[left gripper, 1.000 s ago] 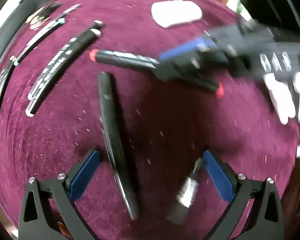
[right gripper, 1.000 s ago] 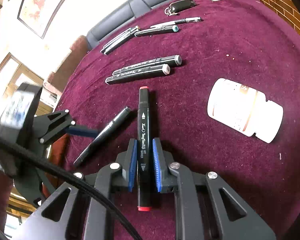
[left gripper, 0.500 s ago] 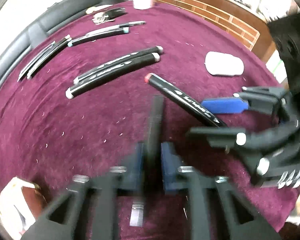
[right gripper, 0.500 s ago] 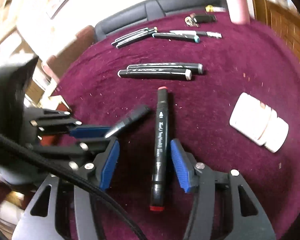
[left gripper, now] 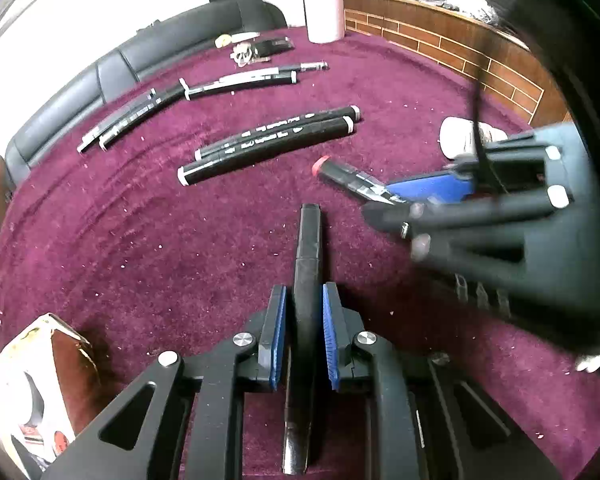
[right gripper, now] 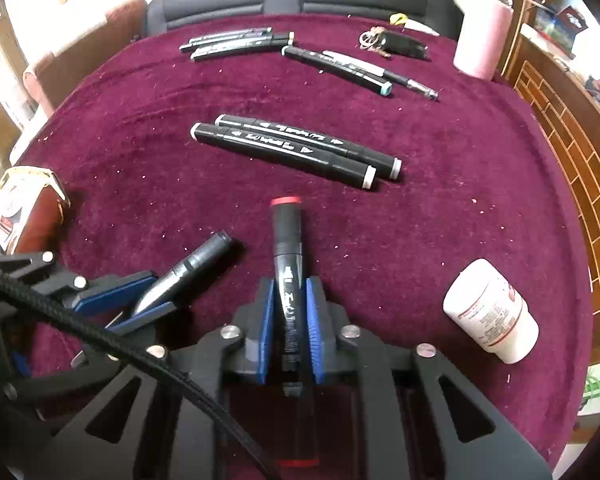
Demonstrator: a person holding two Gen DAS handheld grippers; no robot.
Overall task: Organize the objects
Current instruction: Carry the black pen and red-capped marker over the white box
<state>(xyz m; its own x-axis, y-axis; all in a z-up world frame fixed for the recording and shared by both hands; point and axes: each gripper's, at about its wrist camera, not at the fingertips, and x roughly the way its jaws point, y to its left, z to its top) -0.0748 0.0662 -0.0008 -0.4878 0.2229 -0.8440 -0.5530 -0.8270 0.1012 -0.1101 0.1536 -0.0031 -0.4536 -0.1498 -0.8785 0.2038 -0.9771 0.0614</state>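
Right now my left fingers [left gripper: 304,328] are clamped on a plain black pen [left gripper: 307,264], which lies lengthwise between the blue pads with its blunt end pointing away. My right fingers [right gripper: 287,320] have just been closing and now grip a red-capped marker [right gripper: 286,248] by its middle, with white lettering showing on the black barrel. Both sit low over the burgundy worktop [right gripper: 440,216], the two tools near each other.

Just beyond lies a pair of grey-capped markers [right gripper: 296,150], side by side and touching, which looks already sorted. Farther off are a teal-tipped marker and slim pen [right gripper: 360,72], and a group of thin pens [right gripper: 236,42] near the far edge, with keys [right gripper: 396,42] beside them. A white pill bottle [right gripper: 490,312] lies on its side to the right, apart from everything.

I judge the sorting well along: several pairs laid out, these two still to place.
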